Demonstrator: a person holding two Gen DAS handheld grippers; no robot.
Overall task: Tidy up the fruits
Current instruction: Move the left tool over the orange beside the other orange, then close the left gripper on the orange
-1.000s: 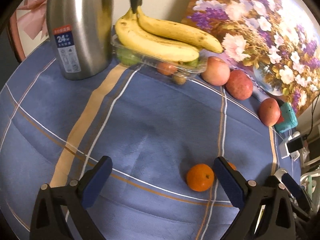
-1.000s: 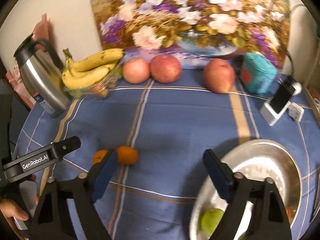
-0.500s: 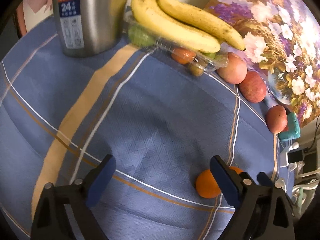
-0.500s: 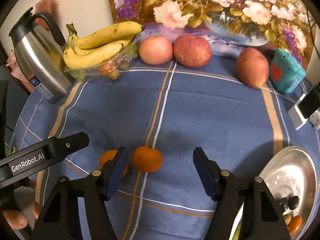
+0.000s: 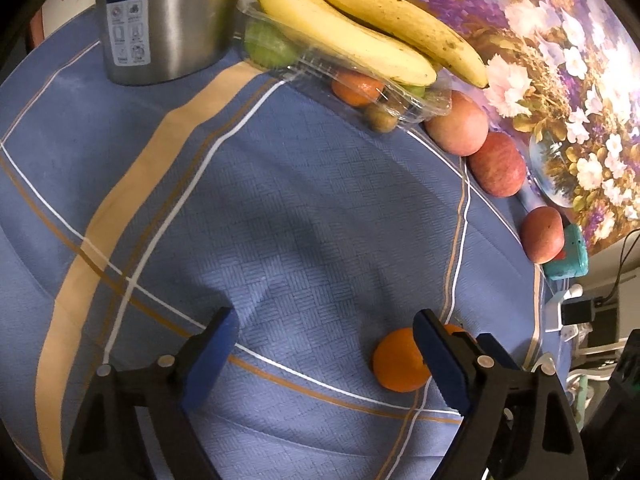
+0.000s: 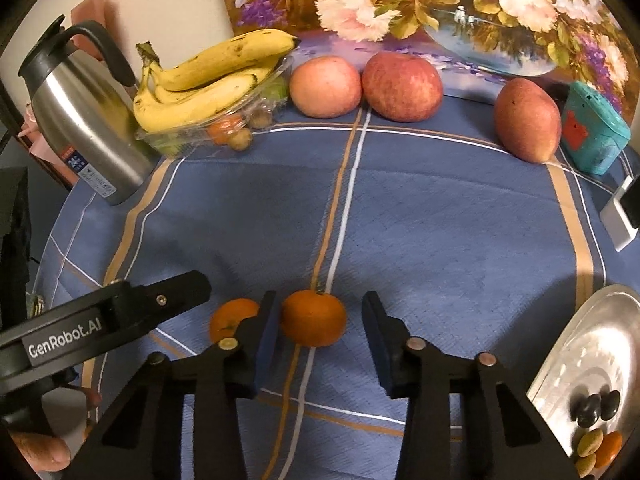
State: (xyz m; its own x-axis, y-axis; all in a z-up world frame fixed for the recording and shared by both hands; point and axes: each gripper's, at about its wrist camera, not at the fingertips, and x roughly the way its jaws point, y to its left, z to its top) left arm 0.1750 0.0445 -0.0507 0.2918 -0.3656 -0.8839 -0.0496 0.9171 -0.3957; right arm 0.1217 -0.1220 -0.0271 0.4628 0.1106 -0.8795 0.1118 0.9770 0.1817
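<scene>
Two small oranges lie on the blue checked tablecloth. In the right wrist view one orange [image 6: 313, 323] sits between the fingers of my open right gripper [image 6: 320, 320], nearer the left finger; the other orange [image 6: 230, 317] lies just left, outside that finger. My left gripper [image 5: 326, 338] is open and empty, with an orange [image 5: 400, 360] by its right finger. A steel plate [image 6: 592, 344] at lower right holds several small fruits. Bananas [image 6: 208, 80] rest on a clear tray, and three apples [image 6: 402, 86] stand along the back.
A steel thermos [image 6: 80, 120] stands at the back left. A teal box [image 6: 592, 132] and a white phone stand [image 6: 620, 216] are at the right. A flower painting [image 6: 440, 8] leans behind the apples. The left gripper's arm [image 6: 100, 320] reaches in at lower left.
My right gripper has moved left and forward, so an orange now lies between its fingers and the plate has slid to the right edge. My left gripper has moved closer to the bananas.
</scene>
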